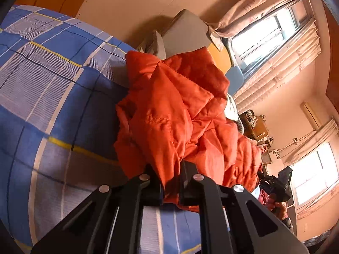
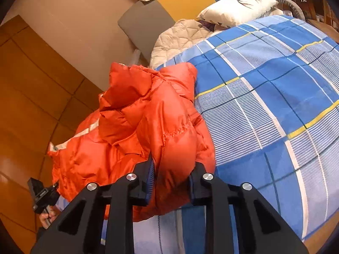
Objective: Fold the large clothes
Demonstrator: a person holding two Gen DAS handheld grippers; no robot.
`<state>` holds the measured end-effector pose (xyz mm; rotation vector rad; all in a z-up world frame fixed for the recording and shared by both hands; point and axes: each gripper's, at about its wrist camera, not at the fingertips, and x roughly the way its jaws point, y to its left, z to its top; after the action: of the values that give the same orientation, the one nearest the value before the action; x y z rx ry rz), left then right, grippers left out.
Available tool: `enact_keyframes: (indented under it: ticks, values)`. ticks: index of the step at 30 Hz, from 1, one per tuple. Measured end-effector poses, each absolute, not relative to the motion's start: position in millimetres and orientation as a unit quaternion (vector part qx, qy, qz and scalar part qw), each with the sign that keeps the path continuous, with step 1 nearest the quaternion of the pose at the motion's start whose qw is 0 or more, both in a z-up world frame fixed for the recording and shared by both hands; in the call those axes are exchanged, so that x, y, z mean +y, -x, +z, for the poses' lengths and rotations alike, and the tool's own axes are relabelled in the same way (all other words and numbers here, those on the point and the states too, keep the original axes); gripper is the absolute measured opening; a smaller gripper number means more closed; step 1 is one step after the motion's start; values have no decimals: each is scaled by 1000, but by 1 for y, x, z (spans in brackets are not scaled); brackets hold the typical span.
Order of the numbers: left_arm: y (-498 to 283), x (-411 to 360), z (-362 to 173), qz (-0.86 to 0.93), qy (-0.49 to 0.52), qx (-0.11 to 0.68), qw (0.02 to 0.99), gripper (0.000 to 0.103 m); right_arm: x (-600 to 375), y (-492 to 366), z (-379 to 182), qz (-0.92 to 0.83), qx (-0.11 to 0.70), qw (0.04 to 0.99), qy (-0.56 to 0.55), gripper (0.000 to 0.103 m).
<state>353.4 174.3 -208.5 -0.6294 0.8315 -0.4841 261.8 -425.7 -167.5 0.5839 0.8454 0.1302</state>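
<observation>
We see an orange puffer jacket (image 2: 148, 127) bunched at the edge of a bed (image 2: 275, 105) covered in a blue checked sheet, its crumpled length running away from us towards the grey headboard (image 2: 139, 31), one reflective-striped part hanging over the side above the wooden floor (image 2: 27, 105). Our left tongs (image 1: 169, 182) are pinched nearly closed on a thin fold of the jacket; our right tongs (image 2: 171, 182) clamp a thick padded roll of it. A white pillow (image 2: 237, 6) and a beige quilt (image 2: 180, 36) lie by the headboard. Curtained windows (image 1: 260, 33) light the peach-walled room.
</observation>
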Motion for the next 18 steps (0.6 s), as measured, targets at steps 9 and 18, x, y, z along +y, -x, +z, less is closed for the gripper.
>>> enact_keyframes:
  ticks: [9,18]
  values:
    - [-284,181,-198,-227,302,402,834,7,-435,-200,-155,83,416,858,-289,22]
    - [-253,179,-186,-133,204,415,877,53,-418,-184,-154,31,431,882,-189,54]
